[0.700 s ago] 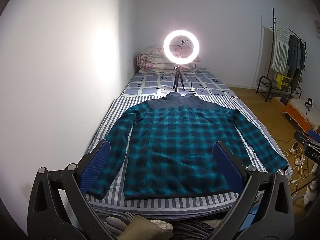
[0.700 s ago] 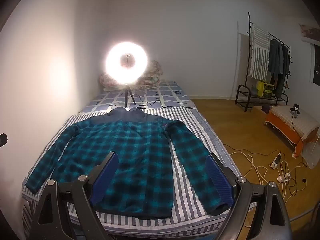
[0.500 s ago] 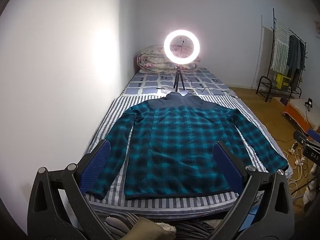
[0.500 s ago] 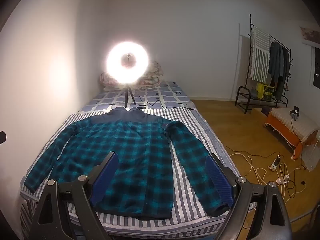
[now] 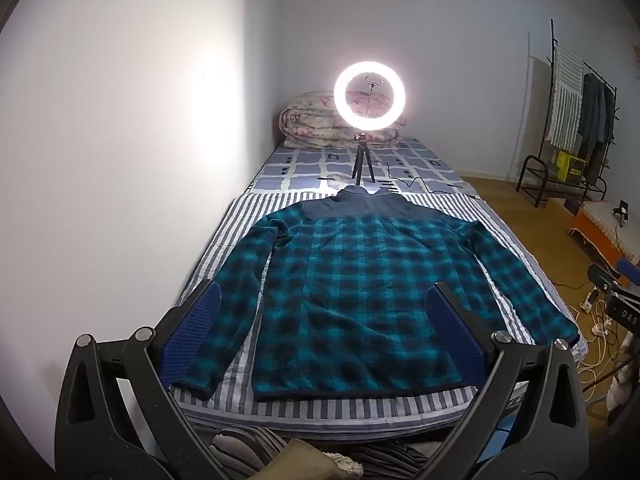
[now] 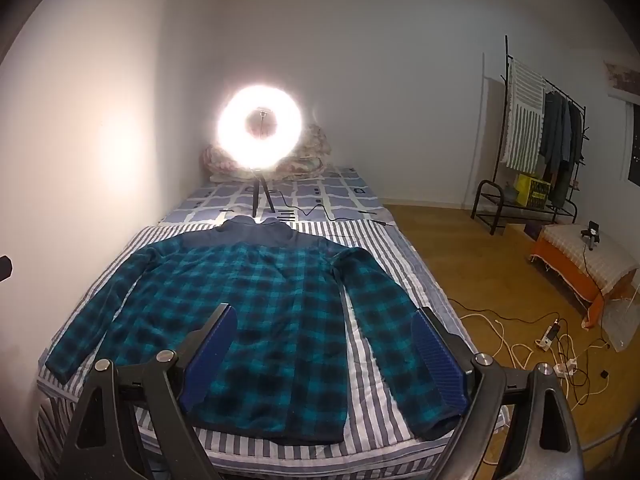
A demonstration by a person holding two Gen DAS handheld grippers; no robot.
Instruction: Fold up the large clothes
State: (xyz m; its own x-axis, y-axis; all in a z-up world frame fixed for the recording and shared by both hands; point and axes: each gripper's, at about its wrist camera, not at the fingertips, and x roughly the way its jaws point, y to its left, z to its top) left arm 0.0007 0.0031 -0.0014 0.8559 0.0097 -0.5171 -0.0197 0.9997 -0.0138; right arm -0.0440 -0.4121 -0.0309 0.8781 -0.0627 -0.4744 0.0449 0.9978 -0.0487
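A teal and black plaid shirt [image 5: 360, 292] lies flat on the striped sheet of the bed [image 5: 328, 400], back up, collar at the far end, both sleeves spread down along its sides. It also shows in the right wrist view [image 6: 256, 312]. My left gripper [image 5: 324, 328] is open and empty, held above the near foot of the bed, over the shirt's hem. My right gripper [image 6: 324, 352] is open and empty, above the shirt's lower right part and right sleeve [image 6: 392, 344]. Neither touches the cloth.
A lit ring light on a tripod [image 5: 370, 96] stands on the bed beyond the collar, its cable trailing right. A rolled quilt [image 5: 316, 124] lies at the head. A wall runs along the left. A clothes rack [image 6: 536, 148], orange stool [image 6: 584, 264] and floor cables [image 6: 552, 336] are right.
Both grippers have drifted slightly; the right view has shifted a little towards the shirt. The shirt has not moved and both grippers stay open.
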